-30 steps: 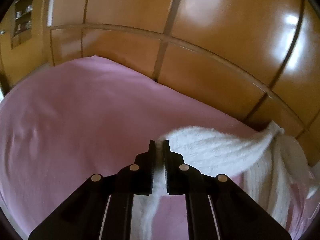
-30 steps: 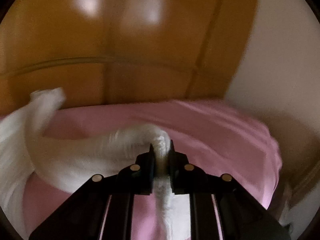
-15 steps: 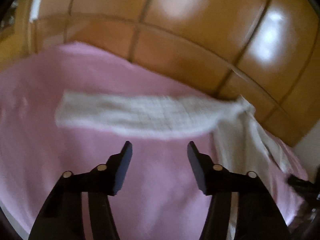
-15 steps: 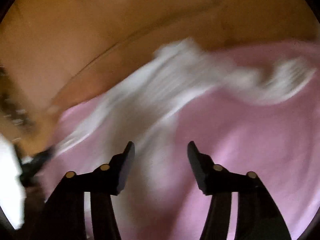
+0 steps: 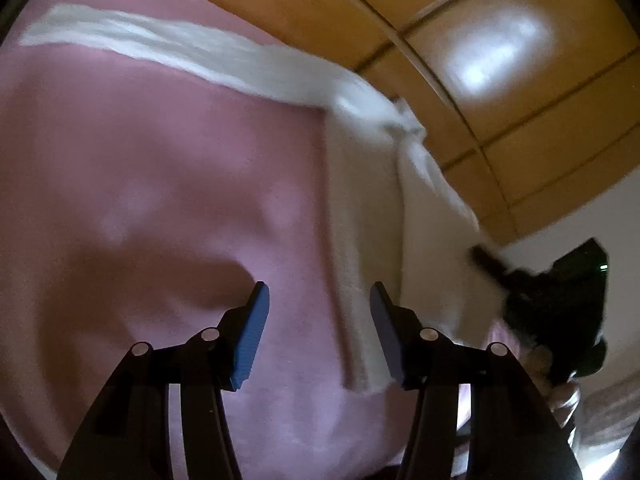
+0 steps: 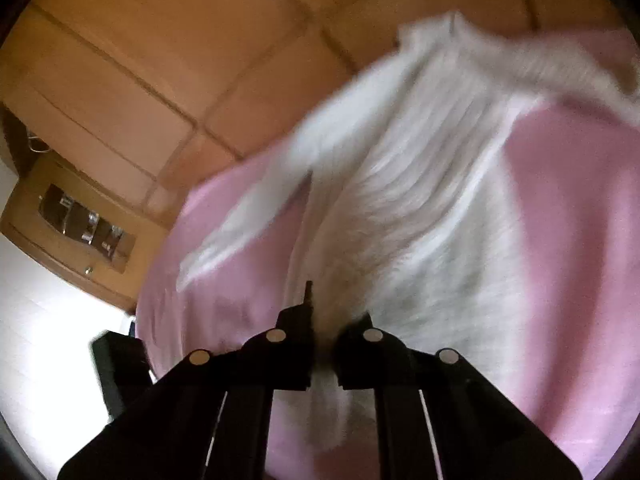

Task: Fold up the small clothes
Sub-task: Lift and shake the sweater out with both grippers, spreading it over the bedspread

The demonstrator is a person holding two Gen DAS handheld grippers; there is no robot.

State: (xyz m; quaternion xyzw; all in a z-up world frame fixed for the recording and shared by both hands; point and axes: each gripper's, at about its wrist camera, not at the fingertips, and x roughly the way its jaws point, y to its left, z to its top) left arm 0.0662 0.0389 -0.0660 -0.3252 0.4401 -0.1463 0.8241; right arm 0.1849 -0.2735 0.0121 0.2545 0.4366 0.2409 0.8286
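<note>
On the pink bed: white garment spread out, sleeve stretched sideways
Right tongs: just closed, pinching its hem
Left tongs: parted, empty
Risk: pulling one-handed – cloth bunches
Views: only the left shows the sleeve's full reach
</note>
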